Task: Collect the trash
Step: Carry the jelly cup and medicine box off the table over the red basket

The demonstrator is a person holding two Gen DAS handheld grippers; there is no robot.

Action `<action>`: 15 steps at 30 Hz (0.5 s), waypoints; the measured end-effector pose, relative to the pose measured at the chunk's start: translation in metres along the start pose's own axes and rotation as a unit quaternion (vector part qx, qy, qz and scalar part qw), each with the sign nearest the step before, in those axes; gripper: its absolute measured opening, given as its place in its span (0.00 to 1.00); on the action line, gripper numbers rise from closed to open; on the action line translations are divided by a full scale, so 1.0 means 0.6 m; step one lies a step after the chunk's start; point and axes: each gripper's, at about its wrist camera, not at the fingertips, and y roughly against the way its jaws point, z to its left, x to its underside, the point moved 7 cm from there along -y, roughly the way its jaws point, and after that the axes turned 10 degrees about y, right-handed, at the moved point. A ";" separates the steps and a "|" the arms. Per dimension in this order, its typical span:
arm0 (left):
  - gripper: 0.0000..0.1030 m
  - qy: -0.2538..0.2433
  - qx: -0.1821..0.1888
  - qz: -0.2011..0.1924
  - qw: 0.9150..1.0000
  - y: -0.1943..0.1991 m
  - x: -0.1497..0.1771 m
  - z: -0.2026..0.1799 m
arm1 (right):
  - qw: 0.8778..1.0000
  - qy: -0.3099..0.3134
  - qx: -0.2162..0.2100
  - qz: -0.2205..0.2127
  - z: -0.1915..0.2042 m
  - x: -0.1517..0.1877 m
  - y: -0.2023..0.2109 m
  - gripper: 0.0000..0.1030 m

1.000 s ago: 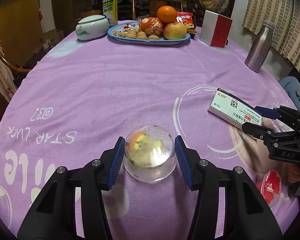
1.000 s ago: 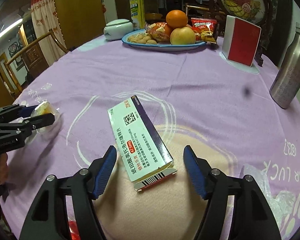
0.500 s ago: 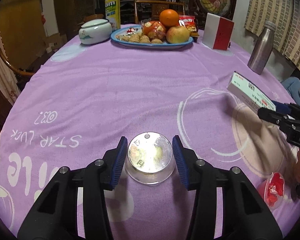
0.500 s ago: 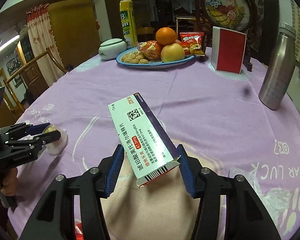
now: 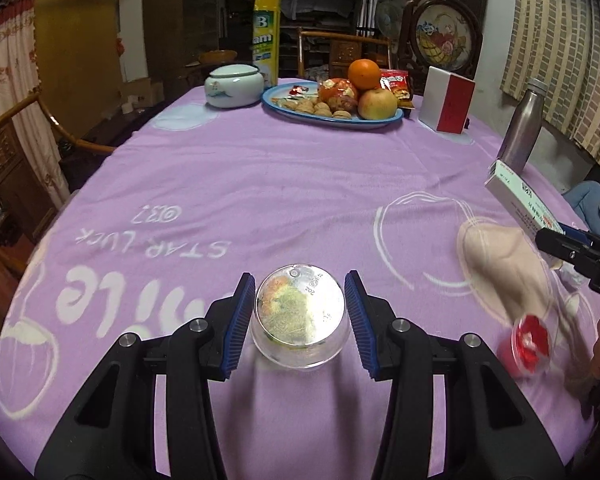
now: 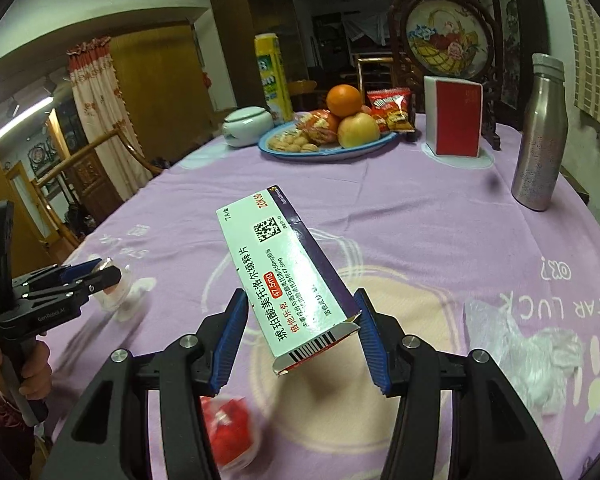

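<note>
Your left gripper (image 5: 300,316) has its two blue pads pressed against the sides of a clear plastic cup (image 5: 300,320) with food scraps inside, its foil-lidded end facing the camera, held just above the purple tablecloth (image 5: 260,184). Your right gripper (image 6: 300,336) is clamped on the near end of a medicine box (image 6: 284,280), which tilts up and away, clear of the cloth. You appear to be mid-carry with both pieces of trash lifted; no bin shows in either view, so the next move calls for finding one and carrying both there without loosening either grip. A red cup (image 6: 228,432) lies blurred beneath the right gripper, probably also to collect. Only the right view shows crumpled plastic wrap (image 6: 524,352) on the cloth to its right. The fruit plate (image 5: 380,124), red box (image 5: 448,104) and steel bottle (image 5: 524,128) at the far side appear in both.
</note>
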 end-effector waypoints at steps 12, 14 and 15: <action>0.45 0.007 -0.035 -0.072 0.997 0.149 0.023 0.044 | 0.997 0.028 -0.028 -0.058 0.080 -0.012 0.120 0.52; 0.45 0.005 -0.037 -0.084 0.996 0.172 0.029 0.046 | 0.997 0.033 -0.032 -0.066 0.095 -0.013 0.136 0.52; 0.45 0.004 -0.038 -0.089 0.995 0.183 0.031 0.048 | 0.996 0.036 -0.035 -0.071 0.105 -0.014 0.148 0.52</action>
